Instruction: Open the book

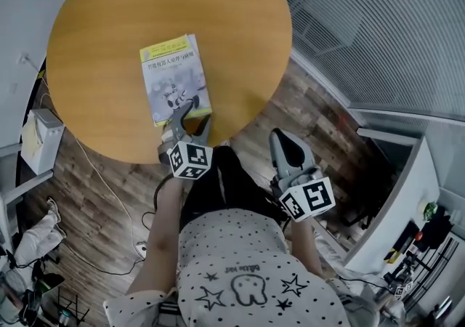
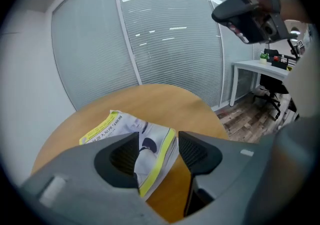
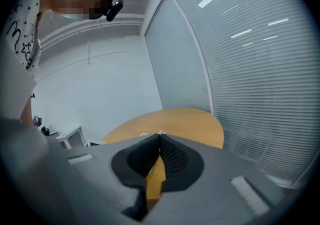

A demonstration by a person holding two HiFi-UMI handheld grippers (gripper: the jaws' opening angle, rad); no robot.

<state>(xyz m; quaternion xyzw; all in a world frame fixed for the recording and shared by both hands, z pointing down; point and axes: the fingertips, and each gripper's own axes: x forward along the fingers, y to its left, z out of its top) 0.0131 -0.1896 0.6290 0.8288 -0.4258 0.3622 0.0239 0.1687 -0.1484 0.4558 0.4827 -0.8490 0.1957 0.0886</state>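
The left gripper (image 2: 158, 145) has its jaws wide apart, pads touching nothing, poised at the near edge of the closed book (image 1: 174, 77), whose yellow-bordered cover shows through the gap. The book lies flat on the round wooden table (image 1: 102, 20), near its edge. The right gripper (image 3: 160, 141), jaws together and empty, hangs off the table beside the person's body.

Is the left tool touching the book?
Cannot tell. The left gripper view shows the book between the open jaws of the left tool; the head view has its tips over the book's edge, contact unclear.
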